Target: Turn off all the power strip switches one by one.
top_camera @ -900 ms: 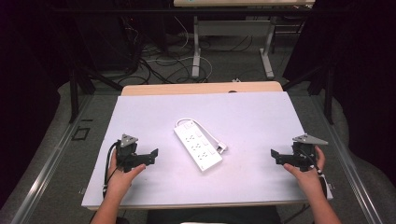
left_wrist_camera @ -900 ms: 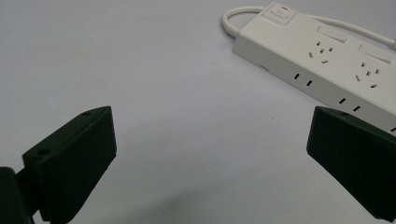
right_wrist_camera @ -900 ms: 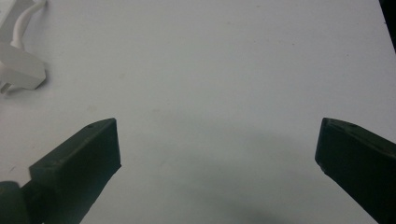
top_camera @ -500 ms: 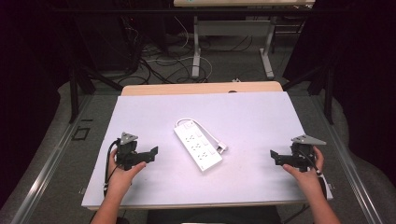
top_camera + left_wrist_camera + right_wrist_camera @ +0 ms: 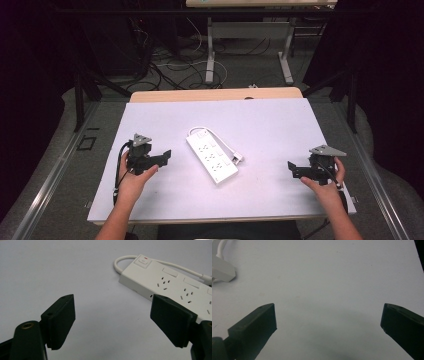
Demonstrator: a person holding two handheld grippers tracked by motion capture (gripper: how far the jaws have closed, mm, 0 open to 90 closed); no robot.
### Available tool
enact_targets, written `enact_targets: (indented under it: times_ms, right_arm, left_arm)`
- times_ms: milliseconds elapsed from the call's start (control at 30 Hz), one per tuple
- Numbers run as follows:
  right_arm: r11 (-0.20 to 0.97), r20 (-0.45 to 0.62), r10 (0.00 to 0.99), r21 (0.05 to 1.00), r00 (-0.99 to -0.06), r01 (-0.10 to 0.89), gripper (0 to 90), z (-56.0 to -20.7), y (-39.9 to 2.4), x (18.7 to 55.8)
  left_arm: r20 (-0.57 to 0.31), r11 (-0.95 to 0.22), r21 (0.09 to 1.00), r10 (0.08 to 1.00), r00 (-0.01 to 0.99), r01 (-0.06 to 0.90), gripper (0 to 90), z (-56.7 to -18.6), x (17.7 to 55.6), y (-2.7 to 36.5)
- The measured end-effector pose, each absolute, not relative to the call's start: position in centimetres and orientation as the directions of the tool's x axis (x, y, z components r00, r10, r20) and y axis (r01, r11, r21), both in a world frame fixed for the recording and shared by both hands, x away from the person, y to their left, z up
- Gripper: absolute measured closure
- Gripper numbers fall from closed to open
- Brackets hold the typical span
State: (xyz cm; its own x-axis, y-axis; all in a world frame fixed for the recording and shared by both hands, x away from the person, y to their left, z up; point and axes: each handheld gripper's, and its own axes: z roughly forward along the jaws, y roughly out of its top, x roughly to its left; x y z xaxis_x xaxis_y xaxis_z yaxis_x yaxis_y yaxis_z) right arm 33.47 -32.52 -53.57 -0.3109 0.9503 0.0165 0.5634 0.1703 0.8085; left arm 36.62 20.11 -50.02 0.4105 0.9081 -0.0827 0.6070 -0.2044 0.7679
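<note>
Two handheld black two-jaw grippers flank one white rectangular plastic power strip (image 5: 212, 159), the reference item, lying diagonally mid-sheet on the white table cover (image 5: 270, 125). Left gripper (image 5: 166, 155): just left of the strip, jaws spread wide, nothing between them. Right gripper (image 5: 290, 168): well right of the strip, jaws likewise parted and empty.

A white-topped table (image 5: 280, 125) stands on grey floor (image 5: 60, 165); beyond, desk legs (image 5: 210, 55), loose cables (image 5: 170, 65), darkness.
</note>
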Motion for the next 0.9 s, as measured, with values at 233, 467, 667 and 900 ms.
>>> enact_targets:
  times_ms: [233, 467, 667, 900]
  right_arm:
    - [0.184, 0.006, 0.946, 0.813, -0.324, 0.553, 0.0, -53.7, -32.3, 33.6]
    - [0.183, 0.010, 0.945, 0.811, -0.326, 0.556, 0.0, -53.8, -32.2, 33.6]
    - [0.179, 0.018, 0.945, 0.807, -0.327, 0.562, 0.0, -53.9, -32.0, 33.6]
    - [0.188, 0.011, 0.943, 0.806, -0.332, 0.561, 0.0, -54.0, -32.0, 33.6]
  left_arm:
    - [-0.073, -0.237, 0.768, 0.891, 0.449, 0.595, 24.1, -49.2, 38.1, 18.8]
    - [-0.056, -0.264, 0.769, 0.879, 0.473, 0.582, 25.1, -48.1, 39.4, 17.4]
    - [-0.071, -0.267, 0.769, 0.867, 0.494, 0.580, 30.9, -47.4, 40.5, 16.3]
    - [-0.111, -0.244, 0.766, 0.861, 0.496, 0.595, 36.8, -47.0, 41.7, 15.1]
